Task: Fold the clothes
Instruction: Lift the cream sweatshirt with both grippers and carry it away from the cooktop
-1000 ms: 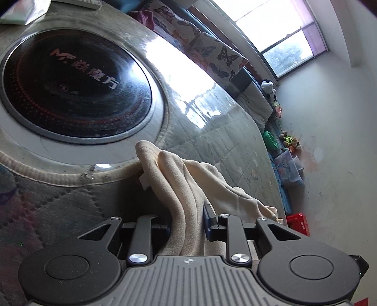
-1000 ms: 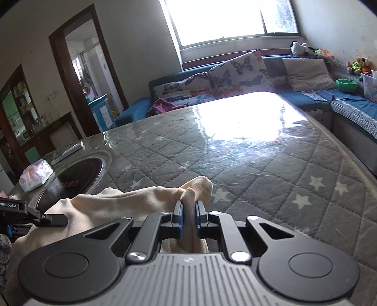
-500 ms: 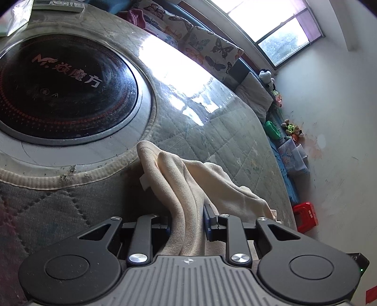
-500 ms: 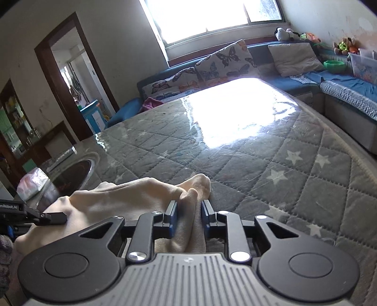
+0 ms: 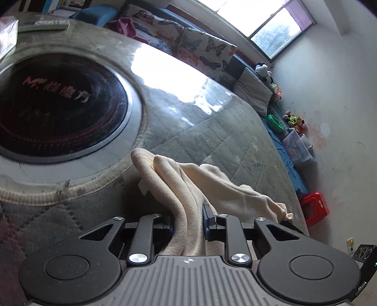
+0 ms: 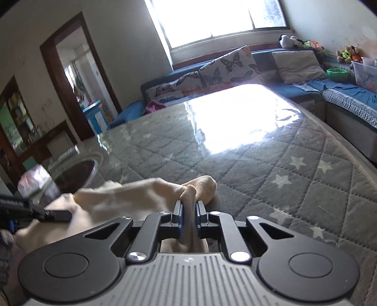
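The left gripper pinches a bunched part of the cream cloth between its 2 fingers. The right gripper pinches another fold of the same cream cloth. The cloth is crumpled and stretches between the 2 grippers, just above the counter, which has a gray quilted cover with white stars under shiny clear plastic. A big round black cooktop is set into the counter near the cloth. A sofa with butterfly pillows sits behind the counter, under a bright window.
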